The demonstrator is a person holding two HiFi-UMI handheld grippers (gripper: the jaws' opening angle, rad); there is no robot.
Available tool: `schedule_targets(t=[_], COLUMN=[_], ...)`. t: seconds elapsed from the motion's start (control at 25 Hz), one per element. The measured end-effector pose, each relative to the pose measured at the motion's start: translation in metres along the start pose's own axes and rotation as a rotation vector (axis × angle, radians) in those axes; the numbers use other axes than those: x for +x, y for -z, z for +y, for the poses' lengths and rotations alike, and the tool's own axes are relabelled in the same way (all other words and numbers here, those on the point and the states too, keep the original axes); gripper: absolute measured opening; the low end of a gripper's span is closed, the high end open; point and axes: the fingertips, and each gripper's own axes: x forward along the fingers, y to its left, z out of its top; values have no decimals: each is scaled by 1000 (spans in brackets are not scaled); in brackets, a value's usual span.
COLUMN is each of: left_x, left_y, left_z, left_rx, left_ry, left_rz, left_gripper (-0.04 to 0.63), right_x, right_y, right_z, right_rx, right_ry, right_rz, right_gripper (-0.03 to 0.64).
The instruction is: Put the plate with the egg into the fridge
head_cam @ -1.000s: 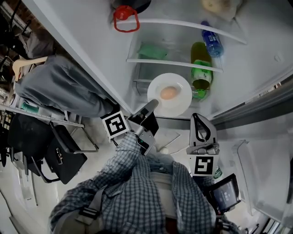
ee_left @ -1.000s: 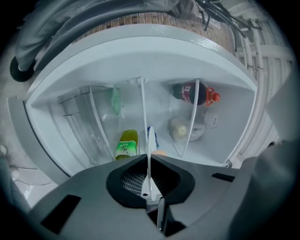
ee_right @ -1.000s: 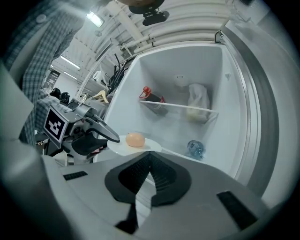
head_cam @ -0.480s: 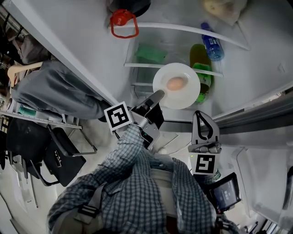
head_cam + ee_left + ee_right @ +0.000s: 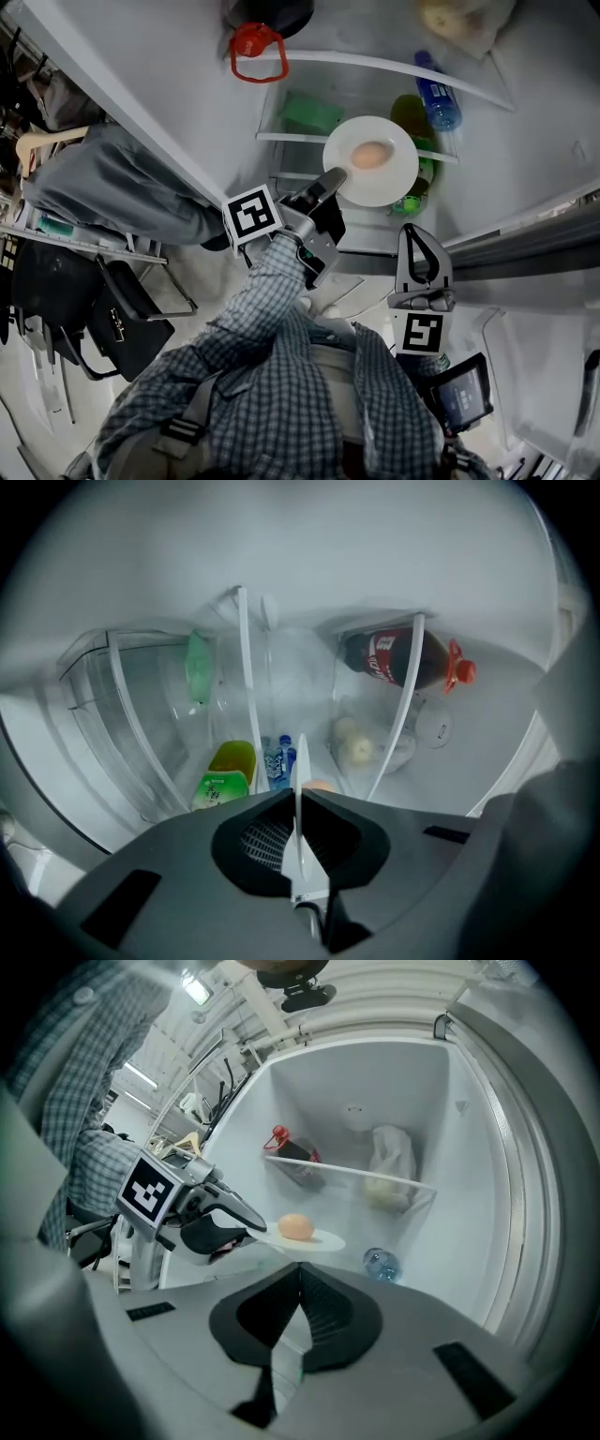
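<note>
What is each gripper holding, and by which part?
Left gripper: the plate, pinched at its rim, egg on top. Right gripper: shut, nothing held.

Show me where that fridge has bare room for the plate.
Middle shelf: a bare stretch between the green pouch on its left and the green bottle. Upper shelf: a gap between the cola bottle and the bagged food. The middle shelf's right end is crowded, green bottle beside water bottle.
</note>
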Motion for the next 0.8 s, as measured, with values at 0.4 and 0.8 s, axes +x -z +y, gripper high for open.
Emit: schedule_targets(t=[0.4,0.8], left_x=[19,27], left_y=[-20,-31], left_z=[11,23], left_rx=[37,-9], left_ry=[-104,-152], left_rz=[-80,-138], left_gripper=[17,17], right_x=[4,12], right_y=[2,1], right_z=[-2,6], right_rx=[5,-12], right_ry=[-14,-48], right_rz=[-5,-7], right_gripper=[6,6])
